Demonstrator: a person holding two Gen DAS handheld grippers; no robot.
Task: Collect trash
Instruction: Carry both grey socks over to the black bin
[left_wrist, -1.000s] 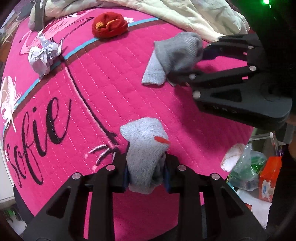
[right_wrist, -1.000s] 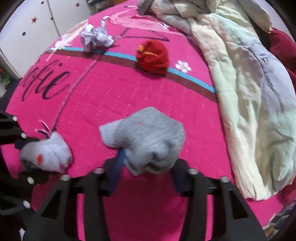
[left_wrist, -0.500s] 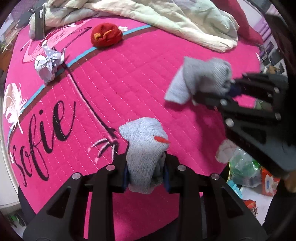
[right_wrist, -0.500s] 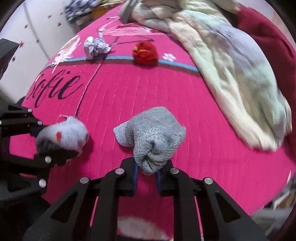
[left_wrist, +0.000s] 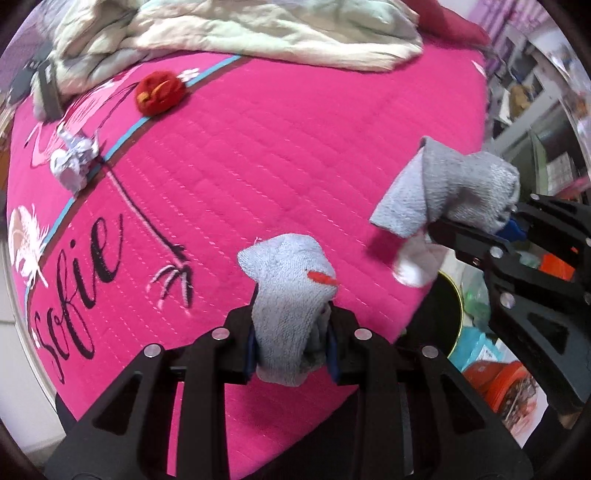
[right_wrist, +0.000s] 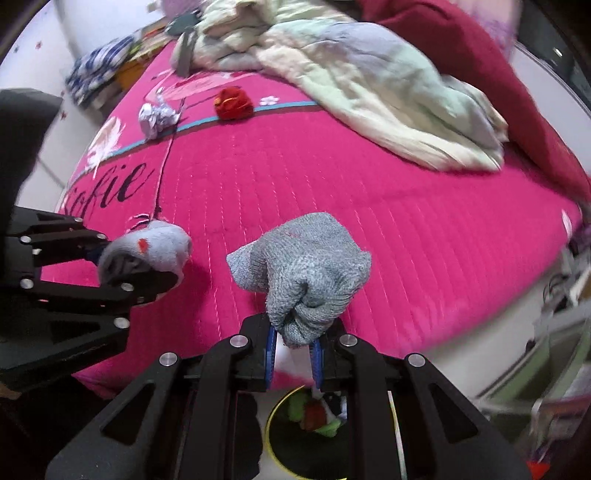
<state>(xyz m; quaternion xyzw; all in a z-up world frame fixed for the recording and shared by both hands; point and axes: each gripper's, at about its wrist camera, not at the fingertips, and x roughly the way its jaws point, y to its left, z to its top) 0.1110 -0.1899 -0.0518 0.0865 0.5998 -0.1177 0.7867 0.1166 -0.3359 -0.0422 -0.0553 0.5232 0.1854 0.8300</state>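
Observation:
My left gripper (left_wrist: 291, 347) is shut on a light grey sock with a red mark (left_wrist: 288, 291), held above the pink bed's near edge. My right gripper (right_wrist: 293, 350) is shut on a darker grey sock (right_wrist: 306, 273); it also shows in the left wrist view (left_wrist: 454, 192). It hangs past the bed's edge, above a dark bin with a yellow rim (right_wrist: 291, 435) that holds coloured scraps. A crumpled paper ball (left_wrist: 74, 162) and a red balled item (left_wrist: 159, 92) lie far back on the bed.
A pale rumpled blanket (right_wrist: 369, 77) and a dark red one (right_wrist: 480, 66) cover the far side of the pink "Sofie" bedspread (left_wrist: 295, 129). Bags and orange packaging (left_wrist: 498, 376) lie on the floor beside the bin.
Both grippers have drawn back from the bed with their socks. The right one has moved over the bed's edge, and the bin has come into view under it.

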